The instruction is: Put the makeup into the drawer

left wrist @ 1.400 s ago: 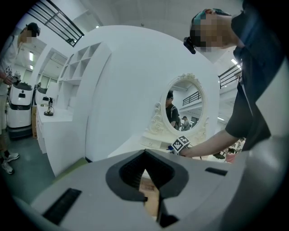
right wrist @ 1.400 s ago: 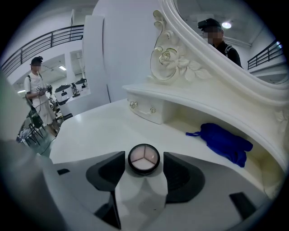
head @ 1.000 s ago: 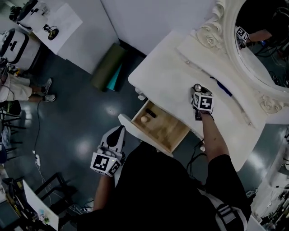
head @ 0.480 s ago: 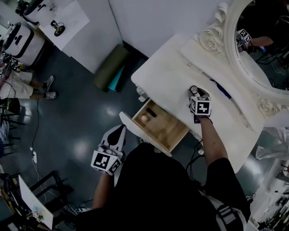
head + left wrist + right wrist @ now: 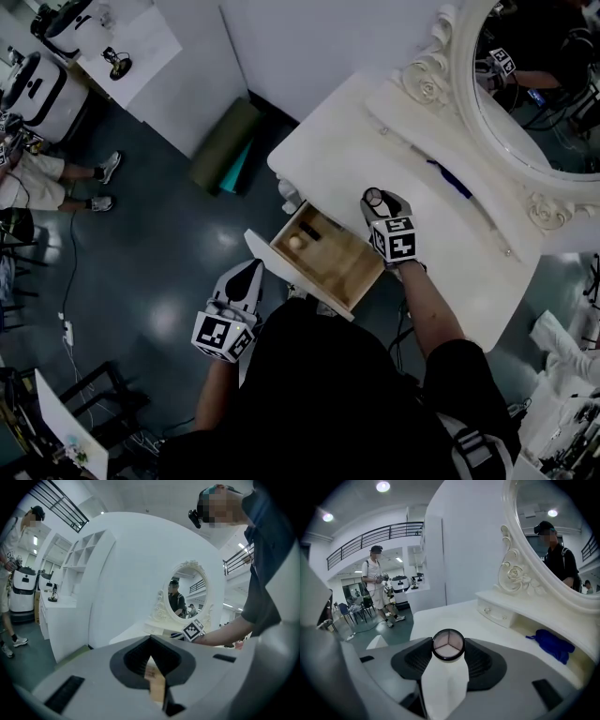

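Now the compact hangs by the open drawer

Head view: the right gripper [image 5: 380,204] is clamped on a round compact [image 5: 374,197], held over the white table [image 5: 337,141] near its front edge. Its jaws have just been closing, with the compact between them. The drawer [image 5: 345,270] stands pulled out at 8 o'clock from that gripper. Inside, at its far left end, lie a pale ball [image 5: 297,243] and a dark stick [image 5: 310,231]. The left gripper [image 5: 248,274] hangs at 8 o'clock from the drawer, off the table and over the floor. A blue cloth [image 5: 448,178] lies at 2 o'clock from the compact, under the mirror [image 5: 544,94].

Left gripper view: the jaws are pressed together and grip nothing. The mirror shows beyond them at 1 o'clock.

Right gripper view: the compact sits at the jaw tips, pinched from both sides. It has a dark rim and a pink face split in three. The table lies beyond it, with the blue cloth at 4 o'clock.
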Motion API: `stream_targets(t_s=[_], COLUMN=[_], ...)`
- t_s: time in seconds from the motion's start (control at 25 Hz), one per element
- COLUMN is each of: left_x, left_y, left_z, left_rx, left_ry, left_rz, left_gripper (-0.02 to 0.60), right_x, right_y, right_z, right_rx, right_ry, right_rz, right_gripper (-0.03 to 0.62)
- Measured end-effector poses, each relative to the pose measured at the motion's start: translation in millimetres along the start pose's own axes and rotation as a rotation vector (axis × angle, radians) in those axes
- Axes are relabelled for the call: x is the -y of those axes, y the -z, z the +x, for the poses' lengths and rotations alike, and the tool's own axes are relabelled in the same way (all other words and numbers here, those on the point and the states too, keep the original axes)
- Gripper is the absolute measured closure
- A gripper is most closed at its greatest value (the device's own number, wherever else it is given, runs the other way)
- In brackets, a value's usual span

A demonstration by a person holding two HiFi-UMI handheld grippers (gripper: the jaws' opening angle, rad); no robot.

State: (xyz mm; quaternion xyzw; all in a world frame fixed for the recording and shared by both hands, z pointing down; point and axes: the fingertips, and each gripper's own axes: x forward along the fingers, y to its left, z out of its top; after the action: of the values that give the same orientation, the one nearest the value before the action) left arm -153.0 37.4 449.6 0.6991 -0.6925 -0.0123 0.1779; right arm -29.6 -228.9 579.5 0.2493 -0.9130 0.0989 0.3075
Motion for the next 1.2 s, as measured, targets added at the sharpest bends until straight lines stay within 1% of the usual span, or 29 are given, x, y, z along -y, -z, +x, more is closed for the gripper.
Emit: stream_targets(t_s=[0.24,0.4,0.56,0.72,0.92,1.2], left_x=[3,2,-1,-7,-17,-33], left_y=[3,7,9,12,16,24], left_z=[-5,-10,-16,-24,-35,-47], left_rx=[0.003,0.001,-0.001,-0.002,-0.008,-0.022], left_ry=[-0.001,-0.009,-0.026,-0.05,-0.092,-0.148], left_rz=[-0.012,-0.017,-0.027,-0.037,-0.047,-0.065], left_gripper=[0.561,0.561,0.561,0.561,0.561,0.561], right_x=[-55,-91,-120,-141,-154,-160], right_y=[17,27,36,52,81,128], right_z=[-15,-19,-19,-15,2,28], right_rx=[-0.005,-0.011,-0.034,-0.076,-0.156,-0.295], right_ry=[-0.105,-0.184,-0.247,-0.299,-0.337,-0.341], right_rz=[-0.014,-0.05,-0.103,-0.128,-0.152,-0.178], right_gripper=[0.365,0.365,0.365,0.365,0.365,0.365])
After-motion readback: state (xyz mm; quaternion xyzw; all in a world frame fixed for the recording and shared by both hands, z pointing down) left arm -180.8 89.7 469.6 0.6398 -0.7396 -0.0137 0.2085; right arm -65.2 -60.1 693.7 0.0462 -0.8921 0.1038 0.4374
